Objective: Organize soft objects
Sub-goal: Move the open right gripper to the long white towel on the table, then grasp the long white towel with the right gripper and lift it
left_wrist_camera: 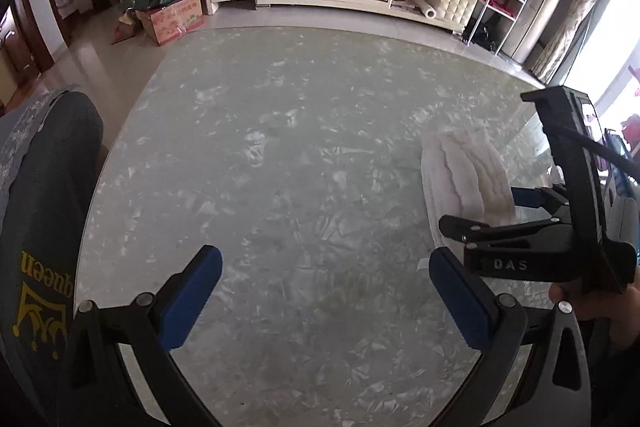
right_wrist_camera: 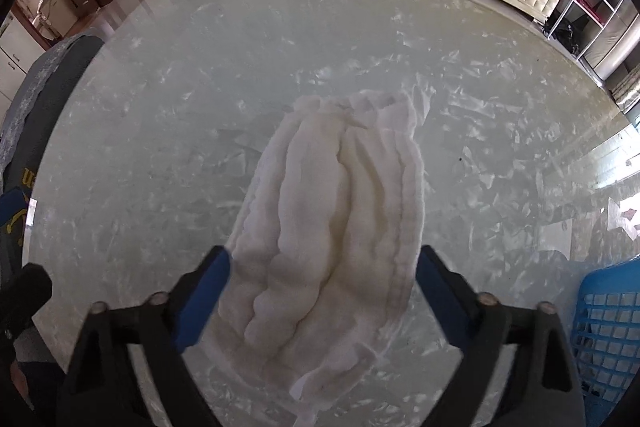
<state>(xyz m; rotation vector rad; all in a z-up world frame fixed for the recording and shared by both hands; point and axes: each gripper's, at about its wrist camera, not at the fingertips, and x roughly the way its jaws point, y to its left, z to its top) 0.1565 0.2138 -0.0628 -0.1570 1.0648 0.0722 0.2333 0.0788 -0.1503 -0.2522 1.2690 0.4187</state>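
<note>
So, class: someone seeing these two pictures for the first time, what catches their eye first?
The bunched white towel on the marbled glass table, lying between the open blue pads of the right gripper. Then the blue plastic basket at the right edge, and the left gripper open over bare tabletop.

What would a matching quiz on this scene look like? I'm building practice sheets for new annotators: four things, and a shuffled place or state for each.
Things:
1. white cloth
2. blue basket
3. left gripper
4. grey chair cover

Places or states:
A. open over bare tabletop
B. left of the table, gold lettering
C. bunched between open jaws
D. lower right edge, right wrist view

Pairs: 1-C, 2-D, 3-A, 4-B
</note>
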